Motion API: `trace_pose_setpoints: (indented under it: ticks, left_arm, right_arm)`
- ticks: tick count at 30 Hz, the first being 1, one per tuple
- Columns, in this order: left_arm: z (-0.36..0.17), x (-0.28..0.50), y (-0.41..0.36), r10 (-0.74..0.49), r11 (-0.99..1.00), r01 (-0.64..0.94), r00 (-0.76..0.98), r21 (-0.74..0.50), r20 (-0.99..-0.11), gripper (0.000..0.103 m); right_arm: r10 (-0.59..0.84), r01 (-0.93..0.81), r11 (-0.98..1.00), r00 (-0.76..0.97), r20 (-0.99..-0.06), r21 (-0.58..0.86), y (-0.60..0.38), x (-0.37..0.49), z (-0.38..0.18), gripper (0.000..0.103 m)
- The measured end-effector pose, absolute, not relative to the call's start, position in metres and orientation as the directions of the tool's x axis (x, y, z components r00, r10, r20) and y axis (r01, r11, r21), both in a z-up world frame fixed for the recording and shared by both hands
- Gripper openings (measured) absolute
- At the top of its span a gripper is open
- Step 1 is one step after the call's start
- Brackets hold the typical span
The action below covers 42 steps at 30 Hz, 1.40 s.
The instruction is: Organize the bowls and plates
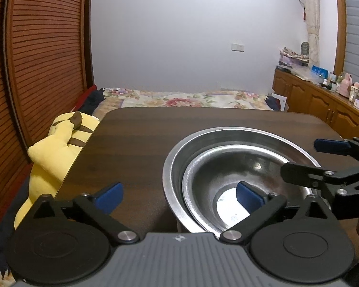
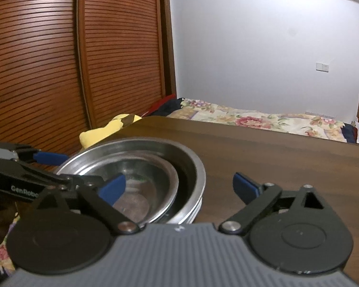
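Note:
Two steel bowls are nested on a dark wooden table (image 1: 143, 131): a large outer bowl (image 1: 171, 174) and a smaller inner bowl (image 1: 227, 167) lying off-centre in it. My left gripper (image 1: 179, 197) is open and straddles their near-left rim, one blue pad inside the inner bowl and the other over the table. My right gripper (image 2: 179, 187) is open across the right rim of the outer bowl (image 2: 193, 167), one pad over the inner bowl (image 2: 143, 184) and one over the table (image 2: 275, 155). Neither gripper's pads press on the metal. Each gripper shows in the other's view: right gripper (image 1: 316, 157), left gripper (image 2: 67, 168).
A yellow plush toy (image 1: 57, 143) leans at the table's left edge. Behind the table is a bed with a floral cover (image 1: 179, 98). Slatted wooden wardrobe doors (image 1: 36, 59) stand on the left, and a wooden cabinet (image 1: 323, 105) with clutter on the right.

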<state>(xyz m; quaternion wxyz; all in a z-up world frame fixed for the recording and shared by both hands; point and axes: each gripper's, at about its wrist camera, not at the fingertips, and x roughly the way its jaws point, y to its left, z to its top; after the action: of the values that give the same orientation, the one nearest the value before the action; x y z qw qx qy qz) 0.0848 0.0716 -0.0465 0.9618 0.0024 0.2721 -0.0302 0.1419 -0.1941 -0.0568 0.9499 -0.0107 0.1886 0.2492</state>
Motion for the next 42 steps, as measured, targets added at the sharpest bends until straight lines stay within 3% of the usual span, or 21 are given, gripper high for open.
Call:
trace_pose_setpoints:
  ticks: [28, 42]
  left_arm:
    - [-0.012, 0.063, 0.051, -0.012, 1.000, 0.024, 0.874, 0.018, -0.486, 0.103]
    - [0.032, 0.032, 0.033, -0.002, 0.998, 0.025, 0.912, 0.052, -0.411, 0.103]
  right_arm:
    - [0.235, -0.240, 0.970, 0.893, -0.384, 0.036, -0.208, 0.116, -0.032, 0.103]
    - [0.245, -0.240, 0.969, 0.905, -0.348, 0.056, -0.223, 0.094, -0.008, 0.103]
